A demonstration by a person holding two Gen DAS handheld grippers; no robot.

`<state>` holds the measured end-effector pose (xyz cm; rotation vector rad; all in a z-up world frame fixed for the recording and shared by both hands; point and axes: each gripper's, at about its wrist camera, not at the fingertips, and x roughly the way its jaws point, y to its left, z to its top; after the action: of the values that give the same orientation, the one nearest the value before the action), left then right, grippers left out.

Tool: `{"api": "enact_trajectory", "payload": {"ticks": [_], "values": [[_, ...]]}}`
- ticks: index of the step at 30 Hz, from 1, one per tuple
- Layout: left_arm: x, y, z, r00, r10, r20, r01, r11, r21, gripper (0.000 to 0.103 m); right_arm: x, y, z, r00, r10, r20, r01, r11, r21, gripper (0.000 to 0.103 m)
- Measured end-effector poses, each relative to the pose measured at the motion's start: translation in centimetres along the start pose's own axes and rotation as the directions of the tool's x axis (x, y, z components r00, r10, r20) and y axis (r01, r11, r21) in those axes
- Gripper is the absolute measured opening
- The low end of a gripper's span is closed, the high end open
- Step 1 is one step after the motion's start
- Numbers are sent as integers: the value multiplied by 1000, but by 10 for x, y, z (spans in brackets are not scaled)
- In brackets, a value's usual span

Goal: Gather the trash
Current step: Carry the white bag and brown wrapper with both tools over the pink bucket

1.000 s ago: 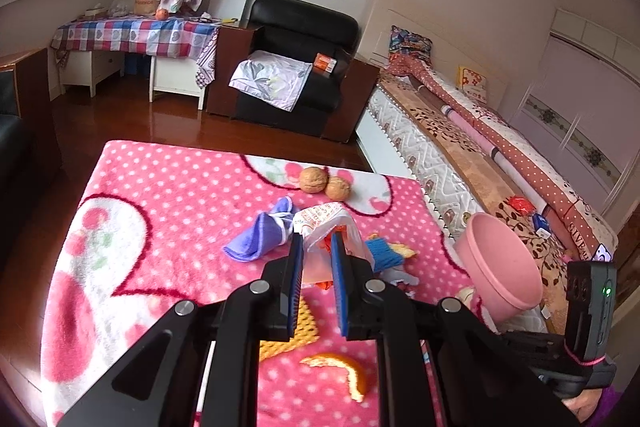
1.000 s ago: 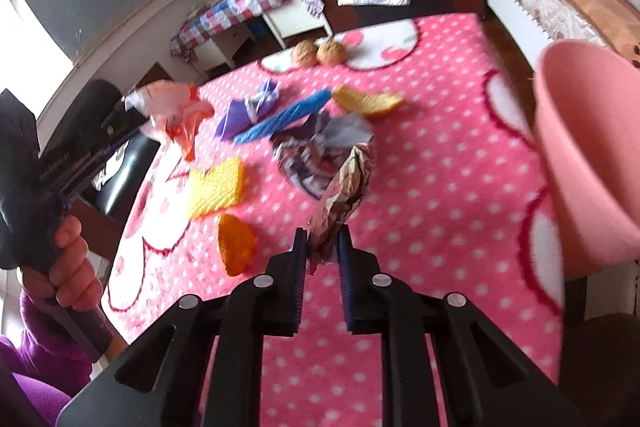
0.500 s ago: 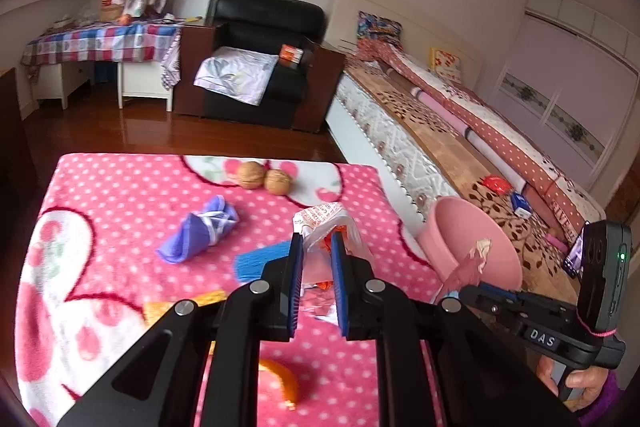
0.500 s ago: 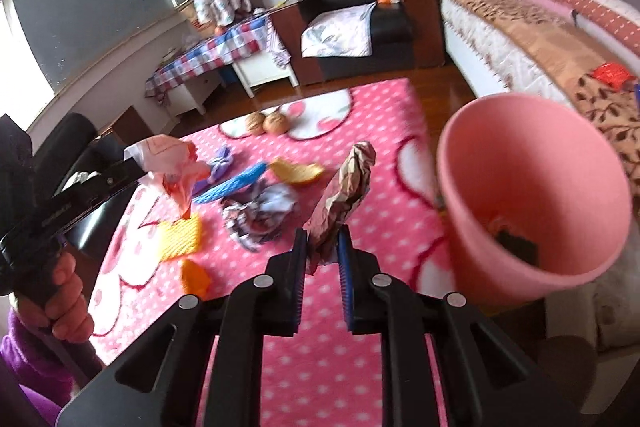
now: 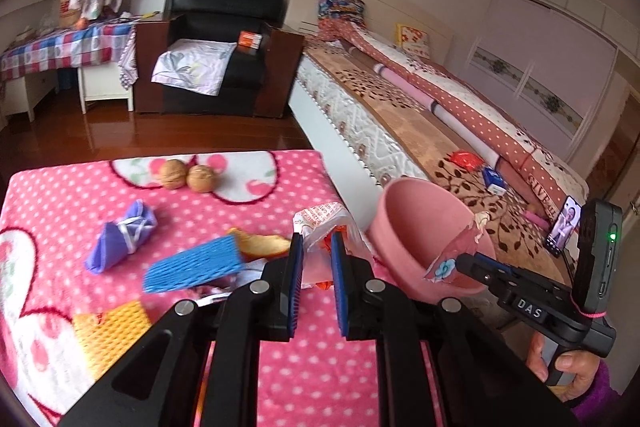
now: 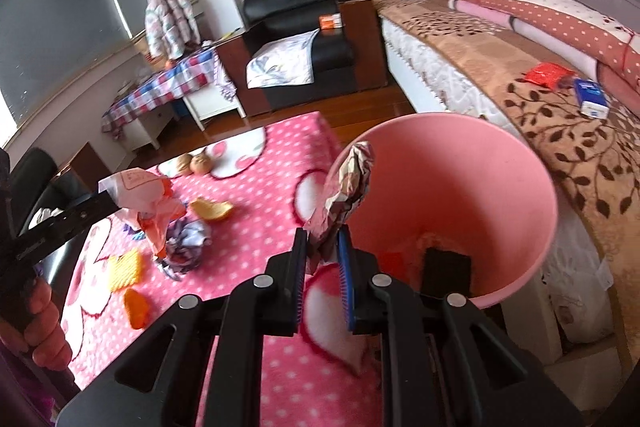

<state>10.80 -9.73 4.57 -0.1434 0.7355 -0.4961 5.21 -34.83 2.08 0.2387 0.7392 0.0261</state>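
My left gripper (image 5: 316, 247) is shut on a crumpled clear and orange plastic wrapper (image 5: 326, 223), held above the pink dotted table cloth (image 5: 60, 195); the wrapper also shows in the right wrist view (image 6: 140, 191). My right gripper (image 6: 322, 249) is shut on a crumpled brown and silver wrapper (image 6: 348, 183), held at the near rim of the pink bin (image 6: 480, 163). In the left wrist view that wrapper (image 5: 456, 247) hangs over the bin (image 5: 416, 219). The bin holds some trash at its bottom.
On the cloth lie a blue foam net (image 5: 192, 263), a purple wrapper (image 5: 120, 235), orange peel (image 5: 260, 245), a yellow foam net (image 5: 108, 331), two walnuts (image 5: 186, 177) and crumpled paper (image 6: 188, 239). A bed (image 6: 500, 39) stands behind the bin, a black armchair (image 5: 220, 39) beyond the table.
Both grippers have moved right toward the pink bin with their wrappers. The right gripper's wrapper now reaches the bin's rim.
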Motion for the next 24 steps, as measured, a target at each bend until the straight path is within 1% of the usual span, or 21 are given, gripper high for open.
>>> {"api": "enact_trajectory", "payload": {"ticks": [8, 15, 19, 24], "values": [[25, -39, 10, 998, -61, -26, 62, 997, 54, 13, -1, -23, 1, 998, -57, 24, 57, 998, 20, 16], [50, -75, 17, 992, -114, -51, 119, 987, 107, 13, 3, -40, 3, 995, -94, 29, 93, 995, 41, 16], [64, -91, 18, 989, -130, -68, 138, 981, 135, 13, 6, -48, 3, 995, -102, 21, 101, 994, 52, 16], [84, -101, 16, 985, -136, -105, 150, 979, 137, 13, 10, -57, 3, 993, -114, 17, 113, 992, 60, 16]]}}
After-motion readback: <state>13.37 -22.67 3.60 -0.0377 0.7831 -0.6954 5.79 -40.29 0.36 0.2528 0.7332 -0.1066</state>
